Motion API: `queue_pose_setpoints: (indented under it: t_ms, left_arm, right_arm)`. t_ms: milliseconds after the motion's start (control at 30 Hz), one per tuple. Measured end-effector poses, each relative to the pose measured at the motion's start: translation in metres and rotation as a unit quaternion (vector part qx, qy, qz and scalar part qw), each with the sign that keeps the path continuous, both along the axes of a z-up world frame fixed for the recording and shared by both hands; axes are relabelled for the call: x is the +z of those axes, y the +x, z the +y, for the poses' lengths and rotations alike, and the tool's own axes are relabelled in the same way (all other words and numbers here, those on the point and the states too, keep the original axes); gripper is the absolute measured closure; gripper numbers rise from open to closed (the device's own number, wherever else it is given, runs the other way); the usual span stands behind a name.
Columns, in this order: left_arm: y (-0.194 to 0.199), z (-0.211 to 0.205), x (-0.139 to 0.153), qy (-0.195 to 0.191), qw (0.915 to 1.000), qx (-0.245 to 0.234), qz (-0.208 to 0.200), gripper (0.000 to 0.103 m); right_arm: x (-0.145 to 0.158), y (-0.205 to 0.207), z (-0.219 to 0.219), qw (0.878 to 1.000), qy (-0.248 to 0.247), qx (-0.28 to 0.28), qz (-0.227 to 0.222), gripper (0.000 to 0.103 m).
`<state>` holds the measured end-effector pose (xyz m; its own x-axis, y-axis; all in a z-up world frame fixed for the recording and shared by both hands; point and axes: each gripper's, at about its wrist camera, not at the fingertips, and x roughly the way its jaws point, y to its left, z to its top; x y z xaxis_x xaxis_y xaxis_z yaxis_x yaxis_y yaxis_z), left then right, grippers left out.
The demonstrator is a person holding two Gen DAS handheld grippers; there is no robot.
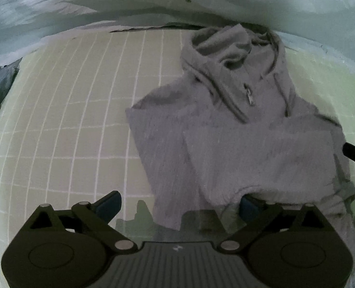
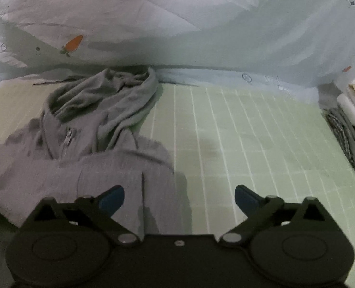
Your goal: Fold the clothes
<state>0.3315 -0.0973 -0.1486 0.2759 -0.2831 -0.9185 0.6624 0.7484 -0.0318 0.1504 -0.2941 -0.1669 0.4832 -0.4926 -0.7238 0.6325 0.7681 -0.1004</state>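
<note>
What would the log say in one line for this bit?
task: fold clothes | hoodie: flat on sheet | left gripper: open | right gripper: open

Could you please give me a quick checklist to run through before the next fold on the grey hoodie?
1. Left gripper open and free of cloth: ok for open; its right finger sits at the hoodie's edge, contact cannot tell.
2. Right gripper open, holding nothing: ok.
3. Grey hoodie lying flat on the green grid sheet: mostly ok.
4. Hood smoothed: not ok, it is bunched against the carrot-print quilt.
5. Sleeves folded in across the body: looks ok, though the far side is partly hidden.
6. Zipper closed: cannot tell.
</note>
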Motion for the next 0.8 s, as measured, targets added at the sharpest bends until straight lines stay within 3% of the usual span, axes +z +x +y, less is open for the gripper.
queue_pose_setpoints:
  t_ms: [500, 700, 800]
  left_arm:
    - [0.078, -0.042, 0.014, -0.120, 0.9923, 0.030, -0.003, 0.004]
    - [0.123, -0.087, 0.002, -0.132, 0.9911, 0.014, 0.003, 0.004]
    - [0.127, -0.097, -0.003, -0.145, 0.9895, -0.002, 0.008, 0.004]
  right_arm:
    - [-0.021, 0.090, -0.047, 0.999, 0.018, 0.017, -0.029, 0.000]
    - [-0.014, 0.136, -0.090, 0.997, 0.043, 0.019, -0.066, 0.000]
    - [-0.015, 0.148, -0.097, 0.994, 0.069, 0.049, -0.062, 0.000]
